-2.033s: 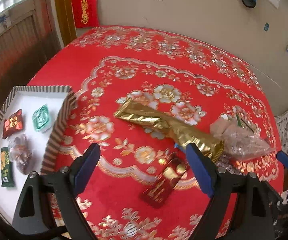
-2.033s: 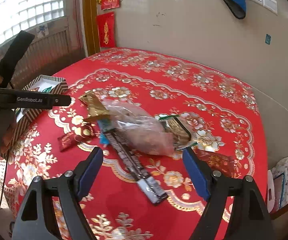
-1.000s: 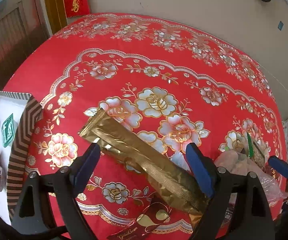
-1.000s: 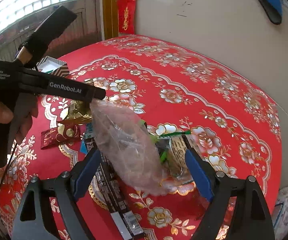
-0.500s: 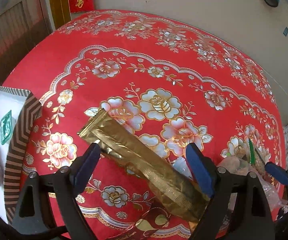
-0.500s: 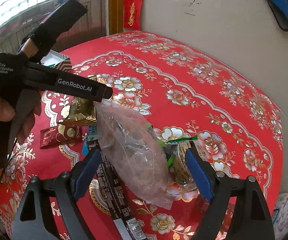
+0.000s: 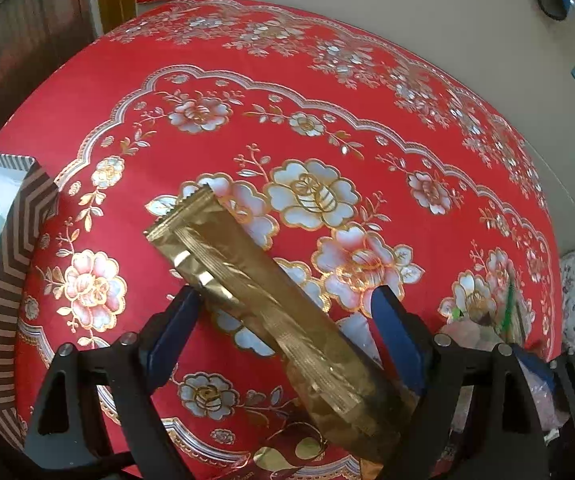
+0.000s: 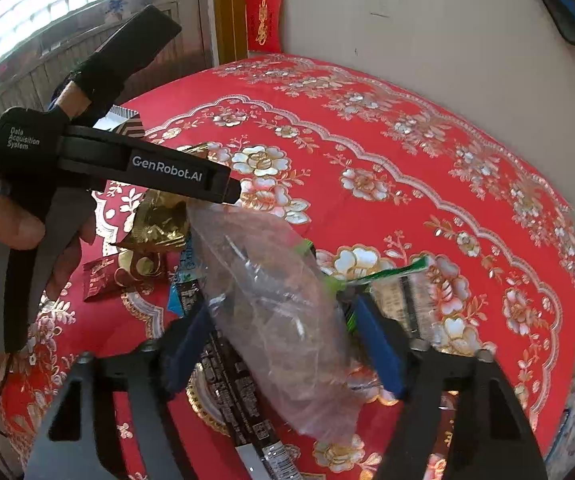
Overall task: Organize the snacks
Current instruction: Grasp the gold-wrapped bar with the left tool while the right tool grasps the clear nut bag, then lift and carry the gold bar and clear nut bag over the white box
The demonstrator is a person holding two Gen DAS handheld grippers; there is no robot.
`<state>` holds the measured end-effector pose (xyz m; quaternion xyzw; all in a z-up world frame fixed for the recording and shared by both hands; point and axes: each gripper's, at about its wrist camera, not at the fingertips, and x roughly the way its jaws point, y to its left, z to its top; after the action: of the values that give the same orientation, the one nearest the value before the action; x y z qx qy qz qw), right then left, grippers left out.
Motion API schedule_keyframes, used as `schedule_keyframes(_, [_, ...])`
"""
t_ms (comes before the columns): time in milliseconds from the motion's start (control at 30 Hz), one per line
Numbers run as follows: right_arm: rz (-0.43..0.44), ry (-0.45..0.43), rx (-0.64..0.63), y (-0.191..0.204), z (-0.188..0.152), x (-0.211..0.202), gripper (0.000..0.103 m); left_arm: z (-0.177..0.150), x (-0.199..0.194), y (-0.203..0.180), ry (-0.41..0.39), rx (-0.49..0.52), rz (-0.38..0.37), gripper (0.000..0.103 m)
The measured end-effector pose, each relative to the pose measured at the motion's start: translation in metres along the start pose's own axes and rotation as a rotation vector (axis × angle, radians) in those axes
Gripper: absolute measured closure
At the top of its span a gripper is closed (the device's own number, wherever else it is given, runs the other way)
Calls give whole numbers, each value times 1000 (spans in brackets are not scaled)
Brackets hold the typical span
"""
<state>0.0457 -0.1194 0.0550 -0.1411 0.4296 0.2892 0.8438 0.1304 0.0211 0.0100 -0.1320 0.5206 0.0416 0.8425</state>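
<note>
Clear bag [image 8: 275,320] hiding snacks, right gripper [image 8: 283,336] closing around it, contact unclear.

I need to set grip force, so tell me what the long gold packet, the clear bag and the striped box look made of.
Gold packet: apparently metallised foil film, glossy, creased, with a serrated sealed end.
Clear bag: thin soft plastic, see-through, crinkled with glints; brownish contents show through.
Striped box: probably printed cardboard, matte, with stiff straight walls and a white inside.
</note>
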Motion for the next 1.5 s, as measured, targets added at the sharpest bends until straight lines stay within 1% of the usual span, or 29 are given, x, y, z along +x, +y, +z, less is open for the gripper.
schedule_keyframes(33, [-6,2,2,0,-1,0,49,-1,-1,-1,-5,5,-3,16])
schedule_keyframes(167, [-8,-16,19,2,-6,-4,53,-3,-3,-3,6,19,-22,16])
schedule_keyframes(267, [-2,-17,39,3,-9,-5,57,-4,-5,-6,-3,44,-23,19])
schedule_keyframes(333, [6,-21,57,3,-11,-6,59,-6,-6,-9,-2,63,-33,28])
schedule_keyframes(367, [11,-22,67,3,-12,-8,60,-7,-6,-11,-1,76,-35,30])
schedule_keyframes(433, [15,-25,84,4,-15,-10,60,-7,-5,-13,-2,93,-42,38])
schedule_keyframes(467, [18,-28,93,4,-17,-11,61,-8,-4,-13,-2,97,-46,40])
schedule_keyframes(500, [18,-33,104,4,-19,-12,61,-8,-4,-13,-2,101,-51,46])
schedule_keyframes(533, [21,-36,116,4,-21,-14,61,-9,-5,-14,-3,112,-52,56])
schedule_keyframes(567, [30,-35,136,3,-25,-16,62,-10,-6,-14,-7,118,-49,60])
schedule_keyframes(600, [32,-39,150,3,-27,-17,63,-10,-8,-15,-15,128,-46,68])
schedule_keyframes(633, [42,-49,165,2,-29,-19,63,-11,-10,-15,-21,139,-46,72])
schedule_keyframes(667, [52,-56,193,0,-32,-21,64,-12,-11,-16,-24,146,-48,73])
schedule_keyframes(733, [62,-68,230,-3,-36,-24,65,-14,-16,-15,-35,156,-51,80])
schedule_keyframes(867, [118,-105,321,-7,-45,-30,67,-16,-26,-12,-68,178,-49,82])
schedule_keyframes(1033, [164,-155,396,-6,-53,-36,69,-22,-50,-7,-123,195,-53,82])
schedule_keyframes(1100, [185,-182,427,-6,-55,-41,69,-25,-58,-6,-130,199,-56,82])
schedule_keyframes(1233, [202,-217,450,-3,-53,-48,71,-34,-66,-5,-130,211,-66,82])
schedule_keyframes(1300, [204,-222,455,0,-52,-49,72,-39,-68,-5,-128,219,-67,82])
schedule_keyframes(1400, [207,-205,447,7,-53,-46,74,-46,-69,-6,-120,233,-68,82])
schedule_keyframes(1500, [180,-173,417,17,-53,-40,75,-53,-69,-7,-115,249,-67,82])
